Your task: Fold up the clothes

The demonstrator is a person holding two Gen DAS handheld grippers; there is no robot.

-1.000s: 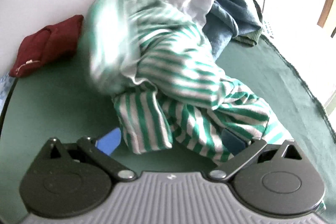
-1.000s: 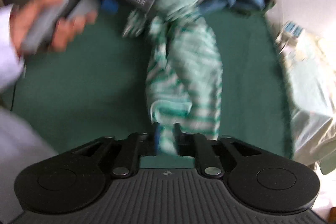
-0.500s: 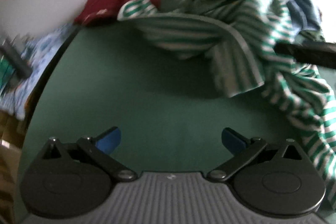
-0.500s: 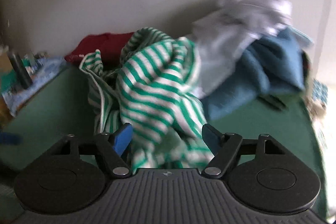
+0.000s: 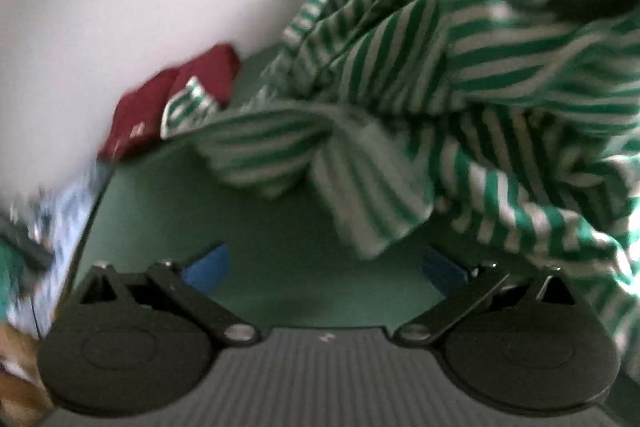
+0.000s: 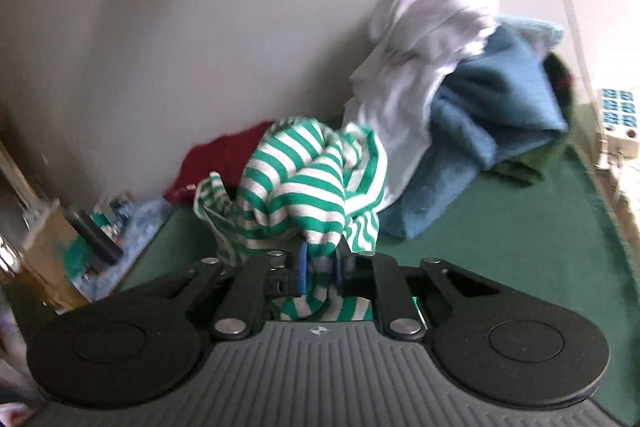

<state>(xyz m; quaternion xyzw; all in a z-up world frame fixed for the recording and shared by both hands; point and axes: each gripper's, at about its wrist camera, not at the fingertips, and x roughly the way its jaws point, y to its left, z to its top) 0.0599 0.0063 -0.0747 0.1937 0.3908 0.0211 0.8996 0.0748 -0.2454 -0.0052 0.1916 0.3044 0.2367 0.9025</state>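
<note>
Through your left wrist camera, the left gripper (image 5: pixel 326 265) gapes wide over the green felt tabletop (image 5: pixel 256 231), gripping nothing; the soft, rumpled green-and-white striped shirt (image 5: pixel 460 79) hangs blurred beyond it, a maroon cloth (image 5: pixel 160 111) behind by the pale wall.

Through your right wrist camera, the right gripper (image 6: pixel 320 269) is closing, its pads pinching a striped fold. Behind the shirt slump a white garment (image 6: pixel 420 59) and a nubby blue towel (image 6: pixel 480 123).

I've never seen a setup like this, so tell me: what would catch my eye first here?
The green-and-white striped garment, bunched up mid-table, its fabric between the closing jaws of the right gripper. Behind it, a heap with a white garment over a blue towel leans on the wall. The left gripper is open and empty.
</note>
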